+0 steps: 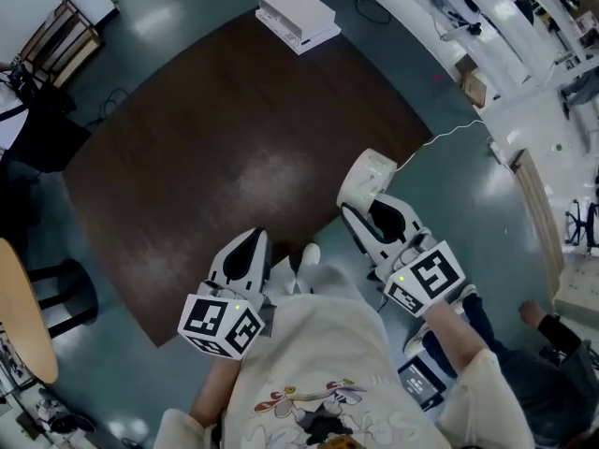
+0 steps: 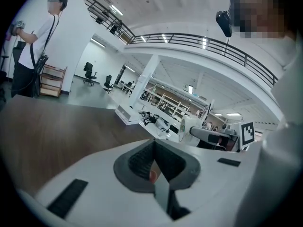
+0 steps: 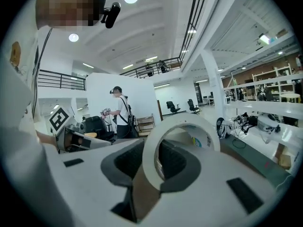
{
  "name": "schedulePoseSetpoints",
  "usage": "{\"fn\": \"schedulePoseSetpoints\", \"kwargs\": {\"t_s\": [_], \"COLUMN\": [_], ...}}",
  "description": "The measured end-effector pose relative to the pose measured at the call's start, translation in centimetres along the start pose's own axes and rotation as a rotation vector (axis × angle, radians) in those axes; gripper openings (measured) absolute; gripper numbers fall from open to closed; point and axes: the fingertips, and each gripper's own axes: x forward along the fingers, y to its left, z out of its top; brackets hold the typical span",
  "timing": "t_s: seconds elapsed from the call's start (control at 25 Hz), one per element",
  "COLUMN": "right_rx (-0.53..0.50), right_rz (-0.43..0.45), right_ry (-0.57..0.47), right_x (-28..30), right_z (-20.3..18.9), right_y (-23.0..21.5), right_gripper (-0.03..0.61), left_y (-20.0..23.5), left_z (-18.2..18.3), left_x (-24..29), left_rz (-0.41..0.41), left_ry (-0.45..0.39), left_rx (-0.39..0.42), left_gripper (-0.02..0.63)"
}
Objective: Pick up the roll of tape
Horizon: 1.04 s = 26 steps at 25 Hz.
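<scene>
My right gripper [image 1: 367, 204] is shut on the roll of tape [image 1: 367, 178], a white ring held clear of the dark brown table [image 1: 215, 138], off its near right edge. In the right gripper view the roll of tape [image 3: 182, 121] stands upright on edge, clamped between the grey pads of the right gripper [image 3: 158, 157]. My left gripper [image 1: 251, 241] hangs over the table's near edge, close to my body, shut with nothing in it. Its jaws meet in a point in the left gripper view [image 2: 154, 148], where the roll of tape [image 2: 191, 129] shows at the right.
A white box [image 1: 298, 14] lies at the table's far edge. A tan round seat [image 1: 23, 316] stands at the left. White desks with cables [image 1: 487, 17] run along the far right. A person [image 2: 33, 46] with grippers stands beyond the table.
</scene>
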Motion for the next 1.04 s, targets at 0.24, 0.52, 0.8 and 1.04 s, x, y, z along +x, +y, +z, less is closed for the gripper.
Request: {"fn": "schedulePoseSetpoints", "kwargs": {"t_s": [0.24, 0.52, 0.8, 1.04], "right_rx": [0.051, 0.061, 0.082, 0.088], "right_rz": [-0.051, -0.074, -0.097, -0.115], "right_ry": [-0.04, -0.067, -0.079, -0.091], "right_x": [-2.5, -4.5, -5.6, -6.1], "right_z": [0.2, 0.6, 0.2, 0.0], "right_y": [-0.8, -0.1, 0.0, -0.2], "right_gripper": [0.1, 0.1, 0.1, 0.1], "left_y": [-0.6, -1.0, -1.5, -1.9], "left_z": [0.9, 1.6, 2.0, 1.7], "left_x": [-0.8, -1.2, -1.8, -2.3], "left_rz": [-0.006, -0.01, -0.012, -0.016], "left_ry": [-0.016, -0.024, -0.035, -0.038], "left_rx": [0.027, 0.066, 0.102, 0.111], "left_gripper": [0.006, 0.006, 0.006, 0.006]}}
